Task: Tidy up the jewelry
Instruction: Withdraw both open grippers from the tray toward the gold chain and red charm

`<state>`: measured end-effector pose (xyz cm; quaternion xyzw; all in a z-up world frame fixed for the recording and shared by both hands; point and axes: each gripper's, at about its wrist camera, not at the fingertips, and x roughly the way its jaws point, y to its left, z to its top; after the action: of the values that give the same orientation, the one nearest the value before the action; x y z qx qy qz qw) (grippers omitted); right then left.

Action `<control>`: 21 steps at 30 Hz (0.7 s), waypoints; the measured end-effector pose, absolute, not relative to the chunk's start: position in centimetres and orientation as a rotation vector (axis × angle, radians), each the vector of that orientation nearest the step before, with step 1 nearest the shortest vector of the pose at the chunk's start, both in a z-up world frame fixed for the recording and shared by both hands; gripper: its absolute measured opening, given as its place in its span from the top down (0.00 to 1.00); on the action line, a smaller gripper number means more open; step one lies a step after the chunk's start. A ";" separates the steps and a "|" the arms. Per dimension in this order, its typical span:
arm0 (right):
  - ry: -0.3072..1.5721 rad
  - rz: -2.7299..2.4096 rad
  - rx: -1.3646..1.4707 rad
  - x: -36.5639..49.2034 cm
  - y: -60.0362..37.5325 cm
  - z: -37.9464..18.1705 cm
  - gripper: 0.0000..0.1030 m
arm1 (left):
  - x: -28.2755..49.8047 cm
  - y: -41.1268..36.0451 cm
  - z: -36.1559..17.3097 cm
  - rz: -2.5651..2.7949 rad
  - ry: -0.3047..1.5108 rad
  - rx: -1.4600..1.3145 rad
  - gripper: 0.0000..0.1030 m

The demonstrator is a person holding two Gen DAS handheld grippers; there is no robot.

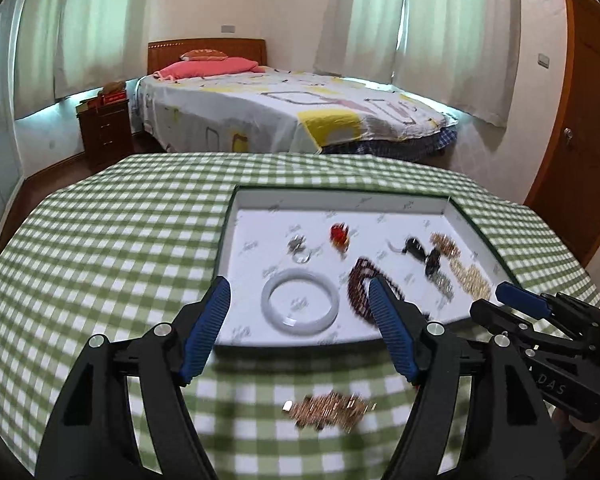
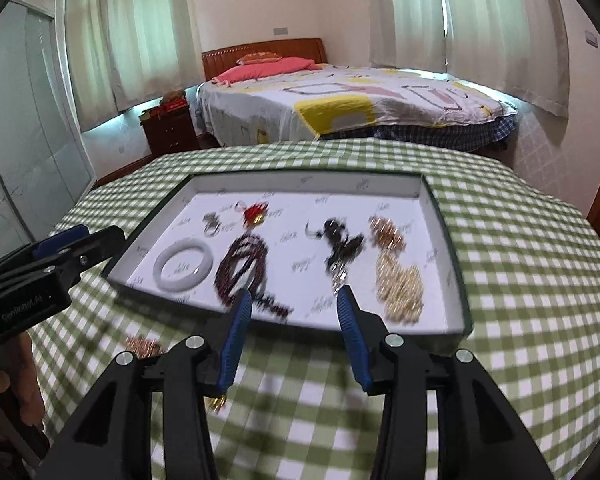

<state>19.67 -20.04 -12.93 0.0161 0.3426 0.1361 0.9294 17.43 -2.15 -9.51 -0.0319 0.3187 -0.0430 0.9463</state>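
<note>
Lying on the cloth under the released, empty left gripper (image 1: pixel 298 292): a gold chain (image 1: pixel 328 410).

both tools are matte black plastic: the left gripper (image 1: pixel 298 292) and right gripper (image 2: pixel 294 298) each carry two long fingers (image 1: pixel 204 336) faced with ribbed blue pads, with round silver screw heads (image 1: pixel 161 329) at the pivots behind them. white lettering runs along each tool's black side.

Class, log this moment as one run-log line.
left gripper: open, empty | right gripper: open, empty | rose-gold chain: outside tray
</note>
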 end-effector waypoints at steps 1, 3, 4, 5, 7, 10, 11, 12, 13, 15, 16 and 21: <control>0.706 0.282 0.030 19.4 -19.9 -13.1 0.57 | 17.0 -1.9 -9.7 -0.083 0.652 -0.066 0.32; 0.714 0.291 0.025 18.7 -19.4 -13.6 0.57 | 16.1 -1.6 -10.1 -0.073 0.657 -0.066 0.32; 0.718 0.295 0.025 18.5 -19.3 -13.8 0.57 | 15.8 -1.4 -10.2 -0.069 0.662 -0.066 0.32; 0.723 0.301 0.024 18.3 -19.1 -14.0 0.57 | 15.5 -1.3 -10.4 -0.066 0.667 -0.066 0.32; 0.732 0.314 0.016 18.1 -18.6 -14.4 0.57 | 14.9 -1.0 -10.8 -0.060 0.674 -0.064 0.32; 0.751 0.336 0.005 17.9 -17.7 -15.1 0.57 | 14.3 -0.6 -11.2 -0.052 0.684 -0.065 0.32; 0.759 0.342 -0.002 18.0 -17.4 -15.3 0.57 | 14.1 -0.5 -11.4 -0.050 0.688 -0.066 0.32; 0.765 0.347 -0.006 18.0 -17.1 -15.5 0.57 | 14.1 -0.5 -11.5 -0.049 0.691 -0.067 0.32; 0.777 0.356 -0.011 18.1 -16.7 -15.8 0.58 | 13.9 -0.5 -11.6 -0.048 0.693 -0.067 0.32; 0.790 0.365 -0.019 18.3 -16.3 -16.2 0.59 | 13.9 -0.5 -11.8 -0.048 0.699 -0.068 0.32; 0.797 0.369 -0.025 18.4 -16.0 -16.4 0.61 | 13.9 -0.5 -11.9 -0.048 0.702 -0.068 0.32; 0.843 0.384 -0.042 19.3 -15.5 -17.3 0.68 | 13.9 -0.7 -12.3 -0.053 0.713 -0.065 0.32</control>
<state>19.28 -15.46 -17.32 -0.0201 0.4066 0.1851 0.8944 13.93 -0.68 -12.33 -0.0319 0.3487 -0.0258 0.9363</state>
